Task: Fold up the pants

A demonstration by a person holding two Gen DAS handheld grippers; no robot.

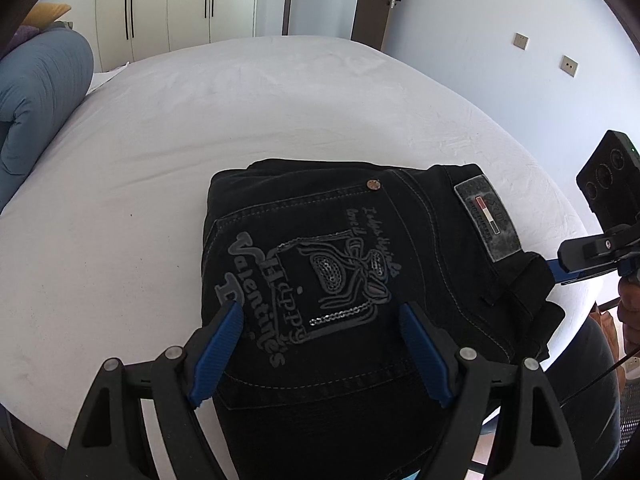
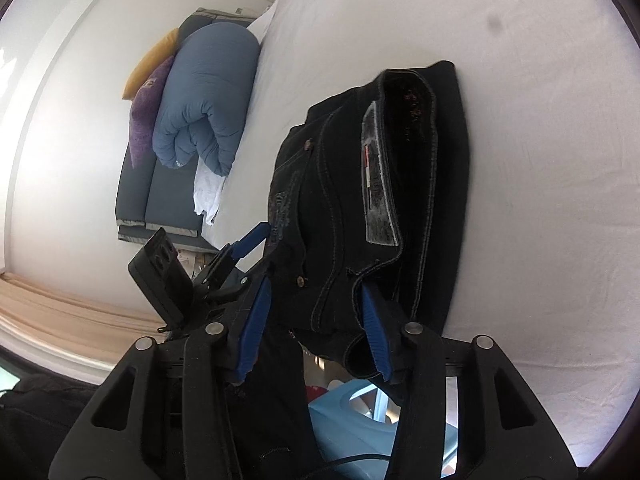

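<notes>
Black jeans [image 1: 360, 264] lie folded into a compact stack on the white bed [image 1: 200, 128], back pocket print and grey waistband patch [image 1: 486, 218] facing up. My left gripper [image 1: 320, 320] is open, its blue pads spread over the near edge of the stack. The right gripper [image 1: 560, 276] shows at the stack's right edge. In the right wrist view the jeans [image 2: 360, 184] fill the middle, and my right gripper [image 2: 316, 300] is open with the waistband corner between its pads. The left gripper [image 2: 256, 240] shows at the stack's left side.
A rolled blue duvet [image 1: 36, 100] lies at the bed's left end, with purple and yellow cushions [image 2: 148, 96] behind it. Wardrobe doors [image 1: 172, 4] and a door stand beyond the bed. A light blue plastic container [image 2: 352, 424] sits on the floor below the bed edge.
</notes>
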